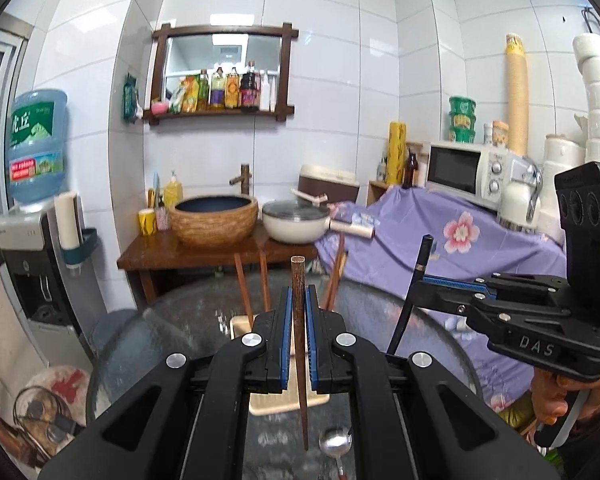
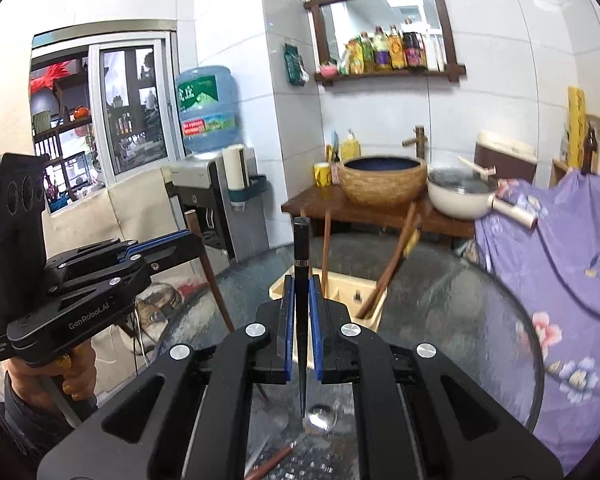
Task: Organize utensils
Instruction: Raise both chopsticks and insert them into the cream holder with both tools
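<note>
My left gripper (image 1: 299, 300) is shut on a brown wooden chopstick (image 1: 299, 344) held upright above the round glass table (image 1: 400, 312). My right gripper (image 2: 300, 292) is shut on a black chopstick (image 2: 301, 280), also upright; it shows in the left wrist view (image 1: 414, 280) to the right. A cream utensil holder (image 2: 340, 292) stands on the table just beyond both grippers, with several brown chopsticks (image 2: 384, 276) leaning in it. A metal spoon (image 1: 334, 444) lies on the glass below the grippers, also seen in the right wrist view (image 2: 320, 418). The left gripper and its chopstick show in the right wrist view (image 2: 196, 240).
A brown chopstick (image 2: 272, 462) lies on the glass near the spoon. Beyond the table stand a wooden stand with a basin (image 1: 214, 220) and white pot (image 1: 294, 222), a purple flowered cloth (image 1: 460, 248), a microwave (image 1: 468, 170) and a water dispenser (image 1: 36, 208).
</note>
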A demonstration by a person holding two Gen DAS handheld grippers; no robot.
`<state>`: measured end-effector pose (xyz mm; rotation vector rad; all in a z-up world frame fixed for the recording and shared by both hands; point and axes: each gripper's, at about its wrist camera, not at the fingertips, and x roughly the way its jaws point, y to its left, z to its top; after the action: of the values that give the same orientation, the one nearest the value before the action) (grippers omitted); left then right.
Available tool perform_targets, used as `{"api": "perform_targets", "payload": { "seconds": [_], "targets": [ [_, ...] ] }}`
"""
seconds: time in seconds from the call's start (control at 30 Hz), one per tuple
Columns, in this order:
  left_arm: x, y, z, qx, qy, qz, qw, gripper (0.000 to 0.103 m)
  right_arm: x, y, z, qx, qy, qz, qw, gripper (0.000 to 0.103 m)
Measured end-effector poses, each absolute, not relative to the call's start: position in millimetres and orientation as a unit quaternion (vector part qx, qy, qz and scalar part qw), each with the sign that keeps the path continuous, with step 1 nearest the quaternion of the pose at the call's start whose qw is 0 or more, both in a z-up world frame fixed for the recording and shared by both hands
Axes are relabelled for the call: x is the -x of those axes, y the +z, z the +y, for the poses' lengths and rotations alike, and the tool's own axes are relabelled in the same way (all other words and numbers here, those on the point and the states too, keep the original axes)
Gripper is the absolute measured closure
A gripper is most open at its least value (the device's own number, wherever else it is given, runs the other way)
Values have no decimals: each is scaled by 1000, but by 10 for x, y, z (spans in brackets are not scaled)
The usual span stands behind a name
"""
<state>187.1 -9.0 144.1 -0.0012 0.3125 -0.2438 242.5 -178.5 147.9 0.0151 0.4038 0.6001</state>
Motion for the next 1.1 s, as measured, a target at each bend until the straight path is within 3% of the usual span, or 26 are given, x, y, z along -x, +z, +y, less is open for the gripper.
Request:
{"api": "perform_targets", "payload": {
  "seconds": [0.3,0.43,1.1],
  "targets": [
    [-2299,2194,-45,21,-94,106,990,96,-2923,2202,-1648,-3,271,162,949,95],
    [-2549,2297,-10,29,-74,102,992,96,-3163,2291,-1620,-5,250,154,956,95],
    [-3117,1032,12,29,-49,206,977,96,-3724,1039,-1537,-44,233,238,942,95]
  ]
}}
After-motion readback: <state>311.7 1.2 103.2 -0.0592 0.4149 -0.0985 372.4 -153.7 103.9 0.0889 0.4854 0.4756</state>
